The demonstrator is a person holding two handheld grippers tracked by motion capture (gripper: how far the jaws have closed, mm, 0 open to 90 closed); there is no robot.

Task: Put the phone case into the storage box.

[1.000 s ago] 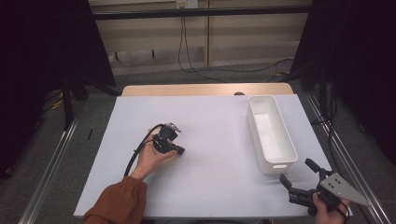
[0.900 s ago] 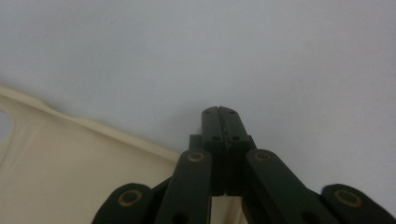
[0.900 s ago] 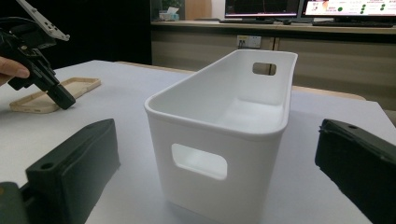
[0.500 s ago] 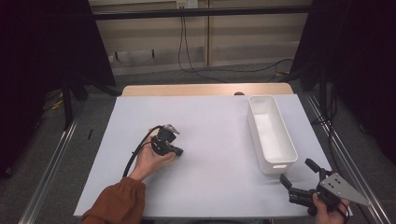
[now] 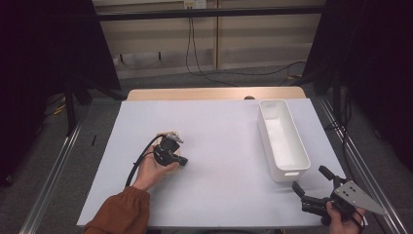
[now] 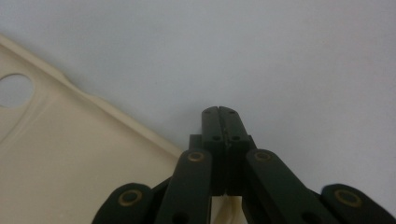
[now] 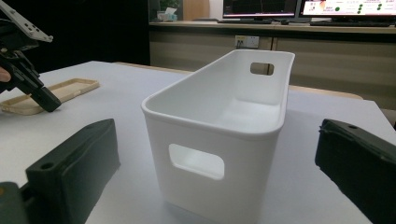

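A beige phone case lies flat on the white table, partly hidden under the person's left hand in the high view. My left gripper is shut, and its tips point down at the table right beside the case's edge. From the right gripper view, that left gripper touches down next to the case. My right gripper is open at the table's near right corner. It faces the short end of a white bin with nothing between its jaws.
The long white bin stands empty along the table's right side, with a handle slot in each end. A white sheet covers the tabletop. Dark curtains and cables lie beyond the far edge.
The left hand and its gripper have shifted slightly toward the person. The right gripper has stayed in place.
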